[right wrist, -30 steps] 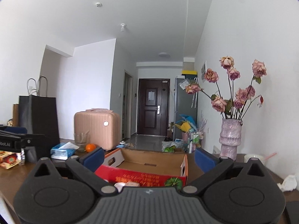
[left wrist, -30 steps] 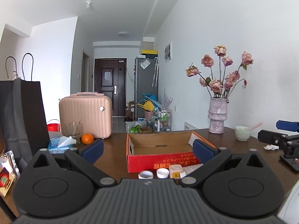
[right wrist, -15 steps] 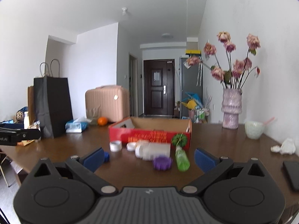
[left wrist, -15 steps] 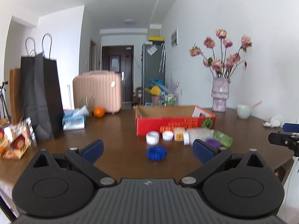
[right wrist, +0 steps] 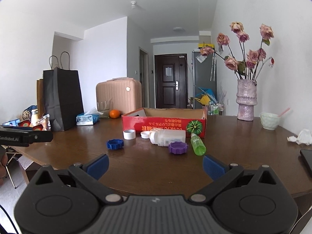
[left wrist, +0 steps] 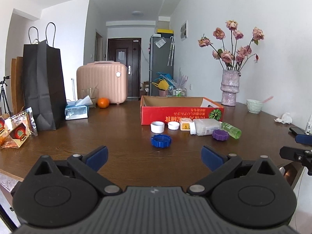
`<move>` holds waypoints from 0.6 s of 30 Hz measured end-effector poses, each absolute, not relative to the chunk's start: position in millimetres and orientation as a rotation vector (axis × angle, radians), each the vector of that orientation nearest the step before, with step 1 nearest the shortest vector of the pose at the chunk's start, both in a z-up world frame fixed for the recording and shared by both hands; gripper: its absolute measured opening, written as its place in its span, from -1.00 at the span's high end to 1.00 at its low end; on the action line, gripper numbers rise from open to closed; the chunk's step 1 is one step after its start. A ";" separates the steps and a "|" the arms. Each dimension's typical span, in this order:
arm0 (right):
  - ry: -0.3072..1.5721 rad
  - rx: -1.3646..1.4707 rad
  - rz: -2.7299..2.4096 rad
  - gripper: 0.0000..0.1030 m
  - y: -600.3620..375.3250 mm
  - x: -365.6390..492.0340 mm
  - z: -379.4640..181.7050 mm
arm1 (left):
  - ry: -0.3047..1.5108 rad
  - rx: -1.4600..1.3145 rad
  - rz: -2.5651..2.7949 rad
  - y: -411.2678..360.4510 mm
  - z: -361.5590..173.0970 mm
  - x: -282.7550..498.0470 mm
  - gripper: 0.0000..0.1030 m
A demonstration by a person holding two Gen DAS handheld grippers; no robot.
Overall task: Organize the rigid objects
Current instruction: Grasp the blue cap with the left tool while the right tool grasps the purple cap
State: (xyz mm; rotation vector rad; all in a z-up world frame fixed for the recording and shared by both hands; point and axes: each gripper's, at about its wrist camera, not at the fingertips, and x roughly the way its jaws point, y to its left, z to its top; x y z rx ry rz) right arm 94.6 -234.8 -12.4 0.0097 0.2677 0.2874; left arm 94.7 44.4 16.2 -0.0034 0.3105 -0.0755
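Note:
A red cardboard box (left wrist: 181, 112) (right wrist: 163, 123) stands open on the brown table. In front of it lie a blue ring cap (left wrist: 161, 141) (right wrist: 115, 144), a purple ring cap (left wrist: 220, 134) (right wrist: 177, 148), a white cup-shaped cap (left wrist: 157, 127) (right wrist: 129, 134), a flat white cap (left wrist: 173, 125), a small yellow box (left wrist: 185, 126), a clear jar on its side (left wrist: 205, 127) (right wrist: 167, 137) and a green bottle on its side (left wrist: 232, 130) (right wrist: 198, 144). My left gripper (left wrist: 154, 157) is open and empty, short of the blue cap. My right gripper (right wrist: 155, 164) is open and empty, short of the purple cap.
A black paper bag (left wrist: 43, 83), tissue pack (left wrist: 76, 111), orange (left wrist: 103, 102), glass and pink suitcase (left wrist: 102, 81) stand at the back left. Snack packets (left wrist: 15, 130) lie far left. A vase of roses (right wrist: 246, 99), a bowl (right wrist: 270, 120), crumpled tissue and a phone (right wrist: 307, 160) are on the right.
Both grippers have pulled back from the box toward the near table edge. The caps, jar and bottle have come into view in front of them. Both stay open.

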 end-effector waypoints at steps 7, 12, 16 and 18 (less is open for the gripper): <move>0.307 0.033 0.260 -1.00 -240.7 114.2 -22.3 | 0.363 -0.008 -0.082 41.5 5.0 117.3 -1.00; 0.366 0.048 0.240 -0.99 -241.5 142.7 -25.3 | 0.392 0.010 -0.090 39.3 3.5 144.9 -1.00; 0.405 0.051 0.238 -0.95 -240.5 169.8 -22.9 | 0.417 0.019 -0.103 36.2 4.1 175.2 -1.00; 0.421 0.047 0.237 -0.89 -239.3 185.9 -20.6 | 0.426 0.012 -0.114 36.1 4.4 193.2 -1.00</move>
